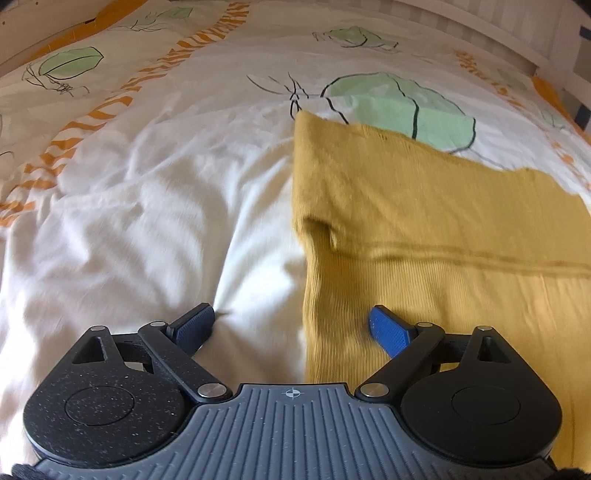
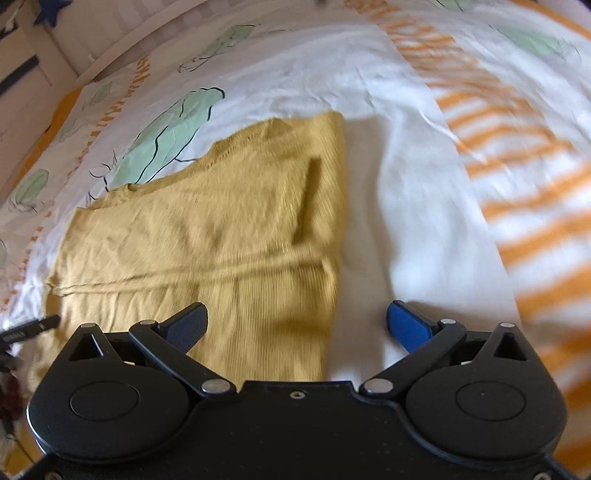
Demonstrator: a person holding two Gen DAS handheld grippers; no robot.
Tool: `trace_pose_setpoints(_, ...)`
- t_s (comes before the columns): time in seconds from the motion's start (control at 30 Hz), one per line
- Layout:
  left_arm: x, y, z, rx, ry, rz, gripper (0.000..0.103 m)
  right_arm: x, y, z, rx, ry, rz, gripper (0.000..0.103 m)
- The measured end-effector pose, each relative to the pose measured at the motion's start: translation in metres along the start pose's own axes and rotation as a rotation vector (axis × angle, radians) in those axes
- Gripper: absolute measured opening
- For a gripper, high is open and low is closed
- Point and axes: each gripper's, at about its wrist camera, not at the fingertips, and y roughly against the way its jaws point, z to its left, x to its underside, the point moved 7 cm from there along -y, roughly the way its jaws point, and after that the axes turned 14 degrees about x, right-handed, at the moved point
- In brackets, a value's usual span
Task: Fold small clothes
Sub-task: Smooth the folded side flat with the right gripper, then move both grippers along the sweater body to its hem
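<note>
A mustard-yellow ribbed garment [image 1: 424,221] lies flat on the bed, partly folded, with a seam line across it. In the left wrist view it fills the right half. My left gripper [image 1: 291,325] is open over the garment's left edge: its right blue pad hangs above the yellow cloth, its left pad above the white cover, and nothing is gripped. In the right wrist view the garment [image 2: 207,221] lies left of centre. My right gripper [image 2: 297,325] is open over the garment's right edge, left pad above the cloth, right pad above the cover.
The bed cover [image 1: 147,221] is white with green leaf prints [image 1: 399,103] and orange striped bands [image 2: 517,184]. A white striped headboard or rail [image 1: 480,29] runs along the far side. The other gripper's dark tip [image 2: 33,326] shows at the left edge.
</note>
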Motion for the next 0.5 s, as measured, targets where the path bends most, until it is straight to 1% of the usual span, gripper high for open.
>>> trace_pose_setpoints(0.1, 0.009, 0.009, -0.005, -0.029, -0.021, 0.014, 0.091, 0.018, 0.012, -0.005, -0.011, -0.029, 0.023, 0.103)
trace_pose_setpoints(0.3, 0.026, 0.025, -0.010, -0.077, -0.034, 0.026, 0.091, 0.045, 0.028, -0.002, 0.022, -0.009, 0.052, 0.103)
trace_pose_setpoints(0.5, 0.038, 0.041, -0.013, -0.088, -0.050, 0.037, 0.091, 0.066, 0.042, 0.001, 0.038, 0.000, 0.063, 0.103)
